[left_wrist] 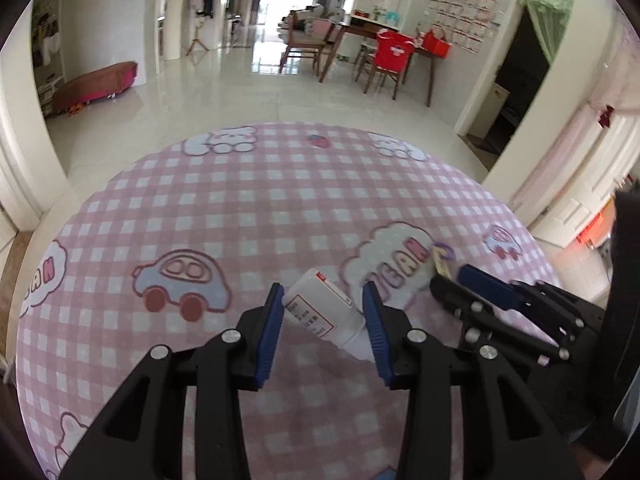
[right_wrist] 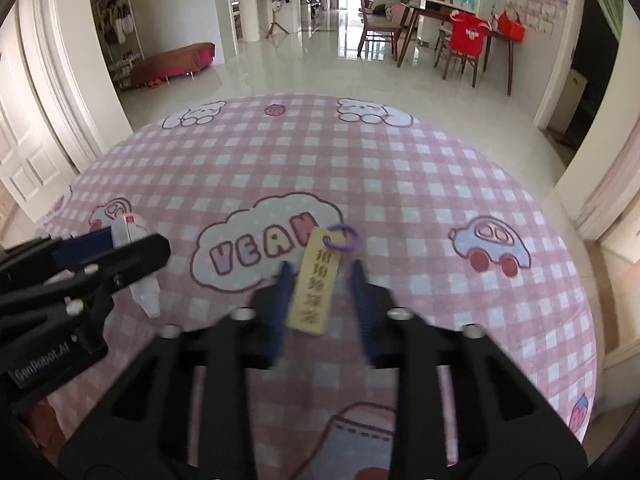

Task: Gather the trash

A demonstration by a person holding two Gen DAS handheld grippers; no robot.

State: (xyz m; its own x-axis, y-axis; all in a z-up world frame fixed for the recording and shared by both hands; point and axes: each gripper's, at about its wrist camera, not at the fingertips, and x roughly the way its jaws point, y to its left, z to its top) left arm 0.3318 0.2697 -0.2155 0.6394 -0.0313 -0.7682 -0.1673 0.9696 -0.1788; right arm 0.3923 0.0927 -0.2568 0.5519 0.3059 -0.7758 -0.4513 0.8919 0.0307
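From the left wrist camera, the left claw (left_wrist: 323,294) stood spread wide on either side of a small white bottle (left_wrist: 324,312) that lay on its side on the round worktop (left_wrist: 240,200), which wore a pink checked cloth printed with cars and clouds. The blue pads (left_wrist: 274,320) flanked the bottle, the left pad just at its edge; whether either pad touched it could not be told. To the right, the right claw (left_wrist: 450,274) reached in, its tips beside a pale tag (left_wrist: 440,262) with a purple ring.

From the right wrist camera, the right claw (right_wrist: 320,268) was released, its blurred blue fingers (right_wrist: 280,304) straddling a tan wooden tag (right_wrist: 314,282) printed with dark characters. The tag lay flat on the cloth, its purple ring (right_wrist: 342,236) at the far end, just beside the "VEAN" cloud print (right_wrist: 256,252). It sat closer to the left finger, with a clear gap to the right one. At the left edge, the left claw (right_wrist: 132,240) showed around the white bottle (right_wrist: 138,264).
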